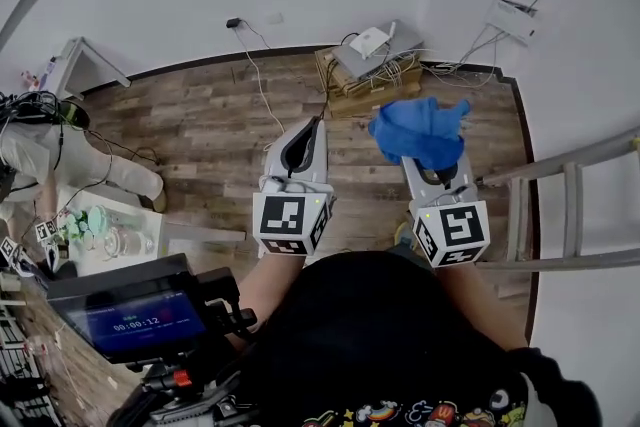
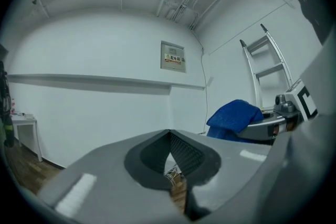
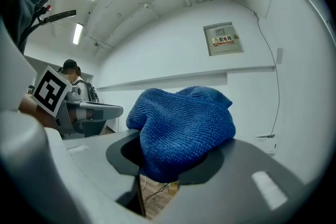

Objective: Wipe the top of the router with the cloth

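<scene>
While both grippers hung above the brown wood-plank floor, step in hand: judged to be the approach, with no wiping contact made yet.
Right gripper: clenched on the crumpled blue microfibre cloth, which bulged up and forward past the jaws.
Left gripper: jaws pressed together at the tips, nothing between them; held beside the right gripper, apart from it.
Task object: flat white plastic router, lying on a grey slab atop flattened cardboard boxes against the far white wall.
Cloth-to-router relation: well apart; the cloth was in the air, nearer the person than the router.
Surroundings: loose pale cables tangled beside and around the router; grey metal ladder at the right.
Recommended contact: bring down the bulging front of the cloth, not the hard jaw tips, so that fabric alone met the top face.
Recommended stroke: light, flat passes from one edge to the other, since the router looked light and would probably slide on the slab.
Recommended support: the empty left gripper could steady the router's side, if it shifted.
Hazard: jaws or cloth snagging the cables and pulling the router off the stack.
</scene>
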Available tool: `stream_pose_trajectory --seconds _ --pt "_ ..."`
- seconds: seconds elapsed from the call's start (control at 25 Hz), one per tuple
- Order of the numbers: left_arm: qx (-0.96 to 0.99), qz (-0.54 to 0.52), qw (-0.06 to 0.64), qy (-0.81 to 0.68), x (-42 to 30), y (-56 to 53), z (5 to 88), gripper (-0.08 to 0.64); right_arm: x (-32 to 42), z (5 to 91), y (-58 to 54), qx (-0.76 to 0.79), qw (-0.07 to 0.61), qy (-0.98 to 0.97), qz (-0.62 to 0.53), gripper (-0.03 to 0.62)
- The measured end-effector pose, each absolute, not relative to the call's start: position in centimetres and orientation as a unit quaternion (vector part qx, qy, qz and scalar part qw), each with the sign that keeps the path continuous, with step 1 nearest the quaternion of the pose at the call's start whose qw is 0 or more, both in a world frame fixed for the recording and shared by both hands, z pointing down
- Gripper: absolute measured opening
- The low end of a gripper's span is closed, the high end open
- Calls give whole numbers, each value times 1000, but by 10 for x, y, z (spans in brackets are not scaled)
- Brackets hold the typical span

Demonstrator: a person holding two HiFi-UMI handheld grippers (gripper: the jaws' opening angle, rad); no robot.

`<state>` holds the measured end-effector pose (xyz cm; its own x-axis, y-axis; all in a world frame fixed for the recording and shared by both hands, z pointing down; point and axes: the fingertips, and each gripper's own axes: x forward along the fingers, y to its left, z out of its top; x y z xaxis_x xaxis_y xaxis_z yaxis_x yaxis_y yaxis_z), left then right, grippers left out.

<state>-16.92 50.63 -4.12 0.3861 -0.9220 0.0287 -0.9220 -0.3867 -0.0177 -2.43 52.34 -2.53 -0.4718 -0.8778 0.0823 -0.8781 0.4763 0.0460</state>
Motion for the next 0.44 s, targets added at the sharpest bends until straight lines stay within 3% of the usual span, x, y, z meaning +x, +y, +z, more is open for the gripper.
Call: stream_pose_trajectory --seconds 0.44 --pt "828 -5 4 -561 -224 516 -54 0 -78 -38 529 530 63 -845 -2 164"
